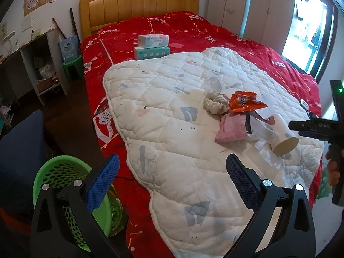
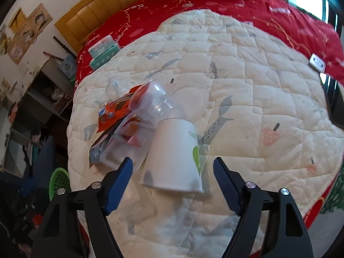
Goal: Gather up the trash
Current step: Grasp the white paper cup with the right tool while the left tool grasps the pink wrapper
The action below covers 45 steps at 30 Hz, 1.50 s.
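Observation:
A pile of trash lies on a white quilt (image 1: pixel 172 111) on the bed: a crumpled paper ball (image 1: pixel 216 102), an orange snack wrapper (image 1: pixel 245 103), a pink packet (image 1: pixel 231 130), clear plastic (image 1: pixel 265 132) and a white paper cup (image 1: pixel 283 138) on its side. My left gripper (image 1: pixel 172 178) is open and empty above the quilt's near edge, left of the pile. My right gripper (image 2: pixel 173 180) is open with its jaws either side of the paper cup (image 2: pixel 174 157), not closed on it. The orange wrapper (image 2: pixel 117 109) and a clear plastic cup (image 2: pixel 154 105) lie beyond.
A green perforated basket (image 1: pixel 64 172) stands on the floor by the bed's near left corner, also in the right wrist view (image 2: pixel 59 182). Two tissue boxes (image 1: pixel 152 47) sit near the wooden headboard (image 1: pixel 137 6). A desk and green stool (image 1: pixel 73 66) stand at the left.

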{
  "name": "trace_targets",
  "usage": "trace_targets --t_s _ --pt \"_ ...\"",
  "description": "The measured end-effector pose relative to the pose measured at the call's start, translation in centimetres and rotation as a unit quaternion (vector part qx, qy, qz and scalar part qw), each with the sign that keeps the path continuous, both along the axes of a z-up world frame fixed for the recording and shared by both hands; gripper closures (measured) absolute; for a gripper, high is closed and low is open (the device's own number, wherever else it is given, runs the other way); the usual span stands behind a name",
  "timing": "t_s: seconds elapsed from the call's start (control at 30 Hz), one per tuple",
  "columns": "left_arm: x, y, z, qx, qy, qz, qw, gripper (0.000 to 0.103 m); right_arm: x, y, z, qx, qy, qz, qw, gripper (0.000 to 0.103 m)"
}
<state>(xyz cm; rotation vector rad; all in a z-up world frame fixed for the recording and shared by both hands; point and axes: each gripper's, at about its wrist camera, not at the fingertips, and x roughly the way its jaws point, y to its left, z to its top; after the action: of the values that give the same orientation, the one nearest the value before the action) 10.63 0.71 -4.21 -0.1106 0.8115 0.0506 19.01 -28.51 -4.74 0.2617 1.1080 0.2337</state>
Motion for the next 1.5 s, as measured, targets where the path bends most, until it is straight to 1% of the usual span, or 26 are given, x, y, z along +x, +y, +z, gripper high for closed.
trace_targets --t_s 0.1,0.3,0.57,0.63,0.77,0.83,0.87,1.0,1.1,1.2,1.27,1.33,1.4,1.47,1.5 --pt "0.7 -0.1 -0.2 -0.002 0.002 -0.003 1.0000 0.005 1.4 -0.2 -0.9 0.016 0.021 -0.007 1.000 0.033" --pt "2.0 -0.8 -0.4 -0.011 0.005 -0.022 0.9997 0.006 3.1 -0.1 -2.8 0.032 0.052 -0.008 0.998 0.037" --pt "4.2 -3.1 -0.5 -0.015 0.005 -0.071 0.9974 0.007 4.0 -0.3 -4.4 0.080 0.078 -0.006 0.994 0.037" --pt "4.7 -3.7 -0.5 -0.015 0.005 -0.084 0.9964 0.007 4.1 -0.3 -4.7 0.084 0.084 -0.003 0.993 0.037" --pt "5.6 -4.9 -1.2 -0.024 0.018 -0.109 0.9935 0.009 4.3 -0.2 -5.0 0.083 0.088 0.002 0.993 0.038" --pt "6.0 -5.5 -1.6 -0.029 0.025 -0.121 0.9920 0.012 4.3 -0.2 -5.0 0.087 0.086 0.009 0.993 0.043" --pt "6.3 -6.0 -1.9 -0.027 0.027 -0.128 0.9910 0.013 4.3 -0.2 -4.9 0.087 0.084 0.008 0.993 0.043" --pt "6.9 -7.4 -2.6 -0.013 0.034 -0.151 0.9879 0.014 3.5 -0.4 -4.4 0.077 0.071 0.010 0.994 0.043" --pt "7.7 -8.4 -3.1 0.005 0.037 -0.167 0.9853 0.018 2.9 -0.8 -3.9 0.076 0.060 0.008 0.995 0.043" --pt "8.8 -9.1 -4.0 0.006 0.048 -0.182 0.9820 0.019 2.3 -1.3 -3.3 0.068 0.049 0.004 0.996 0.043" --pt "9.3 -9.6 -4.4 0.014 0.050 -0.191 0.9803 0.020 1.7 -1.8 -2.8 0.062 0.039 0.002 0.997 0.043" --pt "9.8 -10.0 -4.9 0.018 0.051 -0.198 0.9787 0.027 1.2 -2.0 -2.3 0.061 0.031 0.001 0.998 0.043" --pt "10.3 -10.2 -5.4 0.018 0.053 -0.206 0.9770 0.048 0.5 -2.1 -1.8 0.058 0.020 0.000 0.998 0.043" --pt "10.6 -10.0 -5.6 0.010 0.052 -0.205 0.9773 0.053 -0.2 -2.1 -1.3 0.056 0.011 0.001 0.998 0.043" --pt "10.5 -9.7 -5.5 0.002 0.046 -0.206 0.9775 0.060 -0.6 -2.0 -1.1 0.053 0.006 0.002 0.999 0.043"
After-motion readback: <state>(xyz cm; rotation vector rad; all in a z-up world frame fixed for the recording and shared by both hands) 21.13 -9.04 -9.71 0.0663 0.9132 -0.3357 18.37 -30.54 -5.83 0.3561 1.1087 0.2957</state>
